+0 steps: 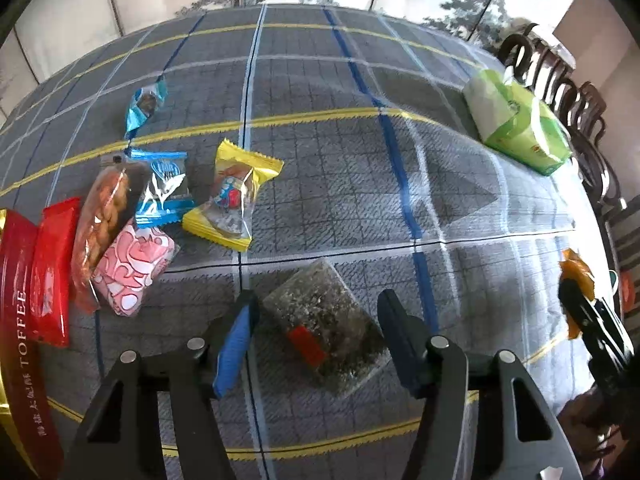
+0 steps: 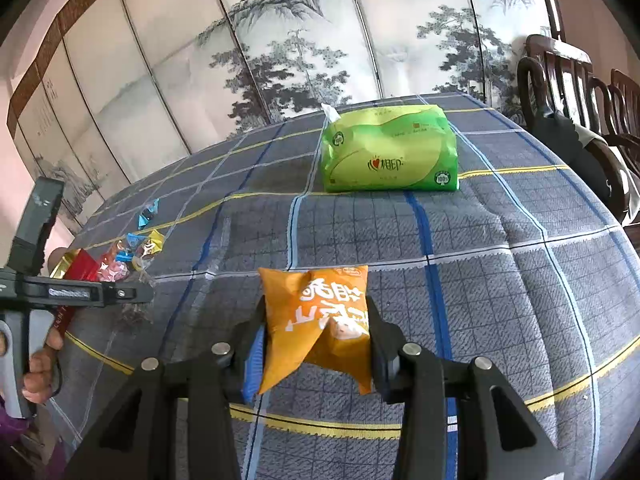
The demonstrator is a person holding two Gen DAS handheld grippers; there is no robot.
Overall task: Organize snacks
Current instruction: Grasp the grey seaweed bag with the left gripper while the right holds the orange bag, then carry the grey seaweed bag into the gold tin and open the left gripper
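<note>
Left wrist view: a clear packet of dark speckled snack (image 1: 326, 322) with a red label is lying on the checked desk (image 1: 360, 152) between the parted fingers of the left claw (image 1: 318, 332) — untouched, wrapped sweets (image 1: 168, 196) crowding its left. Right wrist view: the right claw (image 2: 316, 336), pointing downward, is clamping an orange snack bag (image 2: 320, 320) — a green tissue pack (image 2: 390, 150) lying beyond.

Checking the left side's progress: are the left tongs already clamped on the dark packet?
No: the dark packet lies flat on the cloth between the left tongs, with gaps showing on both sides.
</note>
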